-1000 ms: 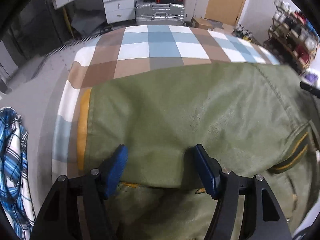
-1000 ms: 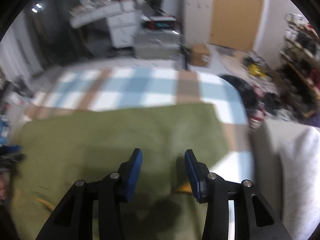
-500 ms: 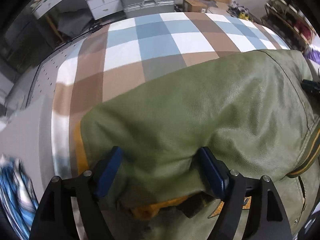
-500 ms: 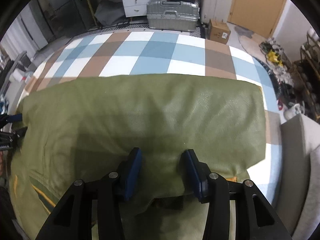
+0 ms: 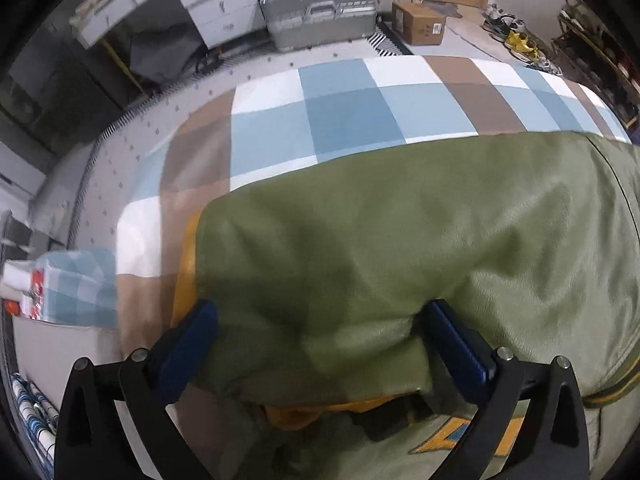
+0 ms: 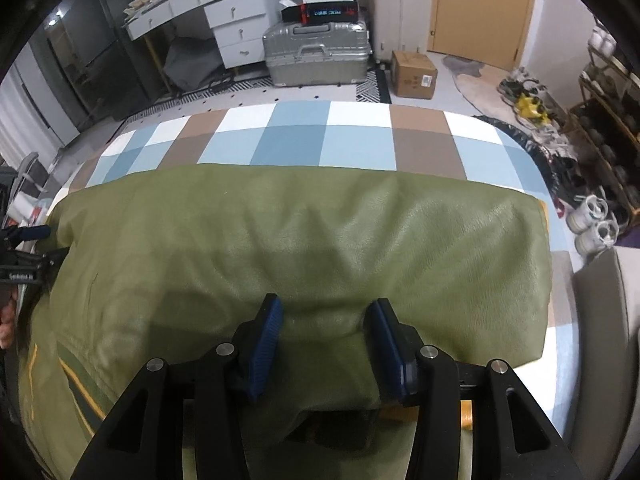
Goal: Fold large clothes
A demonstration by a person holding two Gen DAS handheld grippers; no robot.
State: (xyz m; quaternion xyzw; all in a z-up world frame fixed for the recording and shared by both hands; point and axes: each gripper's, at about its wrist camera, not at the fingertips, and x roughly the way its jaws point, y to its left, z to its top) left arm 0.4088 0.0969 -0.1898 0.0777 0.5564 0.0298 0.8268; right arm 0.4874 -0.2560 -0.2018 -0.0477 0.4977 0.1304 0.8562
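Observation:
An olive green jacket (image 5: 420, 232) with orange lining lies on a checked blue, brown and white bedspread (image 5: 360, 108). My left gripper (image 5: 324, 344) holds a thick fold of the jacket between its blue pads, near the jacket's left edge. My right gripper (image 6: 326, 340) holds a bunch of the same jacket (image 6: 320, 232) between its pads, nearer the right edge. The jacket is lifted and doubled over; striped trim (image 6: 80, 392) shows below. The left gripper also shows at the left edge of the right wrist view (image 6: 24, 248).
A silver suitcase (image 6: 316, 56), a cardboard box (image 6: 414, 74) and white drawers (image 6: 236, 36) stand beyond the bed. Shoes and racks (image 6: 592, 216) are on the right. A grey sofa arm (image 6: 600, 320) is at right. A blue plaid cloth (image 5: 36, 424) lies at left.
Both grippers have lifted the near jacket edge and carried it forward over the jacket. The fold has grown and less of the jacket lies flat. The pads stay clamped on fabric.

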